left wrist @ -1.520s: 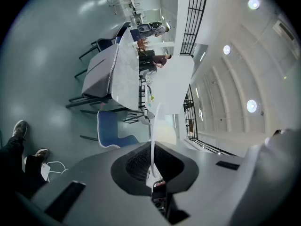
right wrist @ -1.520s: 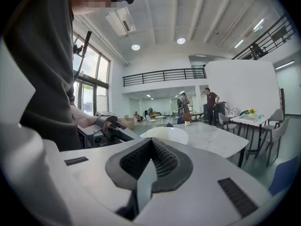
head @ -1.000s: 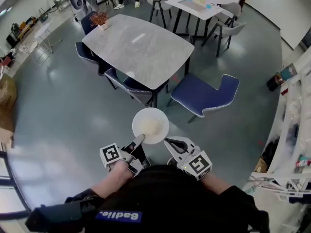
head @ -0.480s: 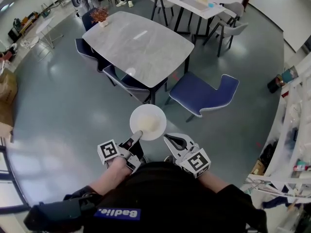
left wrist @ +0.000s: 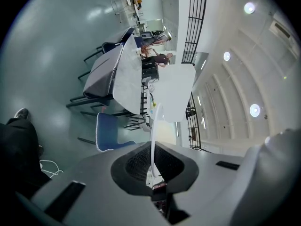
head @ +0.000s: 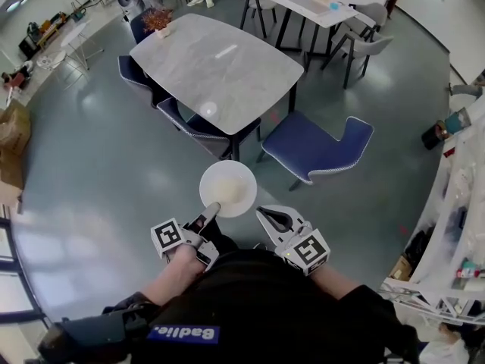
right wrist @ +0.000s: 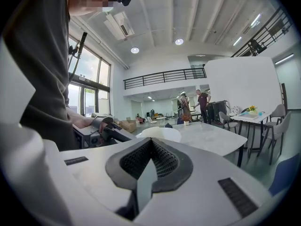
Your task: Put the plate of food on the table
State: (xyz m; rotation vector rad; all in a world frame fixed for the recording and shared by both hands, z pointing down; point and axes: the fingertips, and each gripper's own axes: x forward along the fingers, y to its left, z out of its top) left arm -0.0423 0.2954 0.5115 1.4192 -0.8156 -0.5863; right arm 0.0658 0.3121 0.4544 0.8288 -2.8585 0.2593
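Observation:
A white plate [head: 227,189] with a pale heap of food [head: 234,196] is held level in front of me, above the grey floor. My left gripper [head: 212,209] is shut on the plate's near rim. In the left gripper view the plate [left wrist: 153,131] shows edge-on between the pads. My right gripper [head: 265,217] hangs just right of the plate, shut, with nothing in it. From the right gripper view the plate [right wrist: 162,134] lies ahead and apart from the jaws. The grey marble table [head: 220,67] stands further ahead, bare but for a potted plant [head: 158,20].
A blue chair [head: 318,146] stands pulled out at the table's near right corner, and another blue chair [head: 198,127] is tucked in on the near side. A white table [head: 311,4] with grey chairs is at the back. Shelving [head: 462,203] lines the right; cardboard boxes [head: 11,135] sit left.
The marble table and chairs have come slightly nearer in the head view. The plate stays in the left gripper, and both grippers keep their places before me.

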